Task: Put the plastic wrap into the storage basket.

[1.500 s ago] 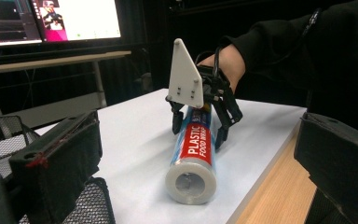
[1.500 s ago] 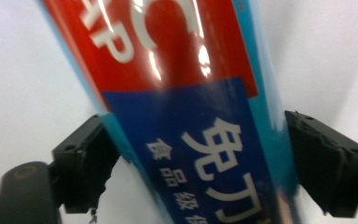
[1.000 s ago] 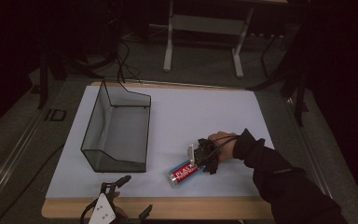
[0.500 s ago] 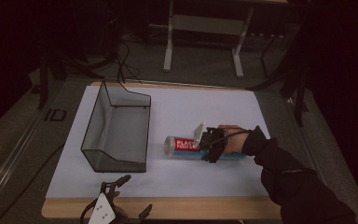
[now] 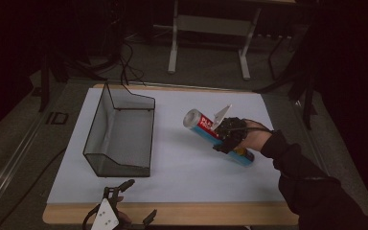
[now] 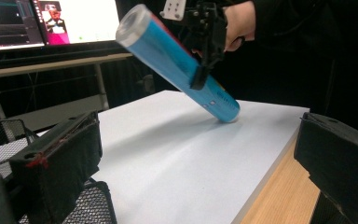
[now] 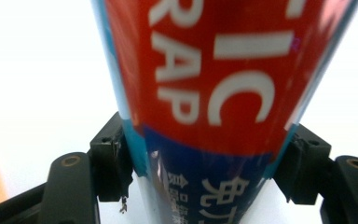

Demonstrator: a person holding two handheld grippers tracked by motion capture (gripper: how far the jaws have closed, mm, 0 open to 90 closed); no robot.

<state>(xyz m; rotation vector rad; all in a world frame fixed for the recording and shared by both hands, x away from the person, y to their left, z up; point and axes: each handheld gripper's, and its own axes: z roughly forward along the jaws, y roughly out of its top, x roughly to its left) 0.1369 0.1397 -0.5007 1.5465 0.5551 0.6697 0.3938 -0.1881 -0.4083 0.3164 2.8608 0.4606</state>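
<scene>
- The right gripper (image 5: 226,134) is clamped across the tube (image 5: 215,136), a red-and-blue roll marked as wrap, one jaw on each side of it in the right gripper view (image 7: 209,140).
- The tube is tilted: its far end is lifted toward the basket (image 5: 120,139), and its near end touches the white mat (image 5: 182,177) in the left gripper view (image 6: 182,60).
- The tube is right of the basket and well apart from it.
- The basket, black wire mesh, stands on the left part of the mat.
- The left gripper (image 5: 124,211) lies at the table's near edge, in front of the basket; its jaws stand apart with nothing between them in its own view (image 6: 196,158).
- A monitor (image 6: 51,21) glows beyond the table.
</scene>
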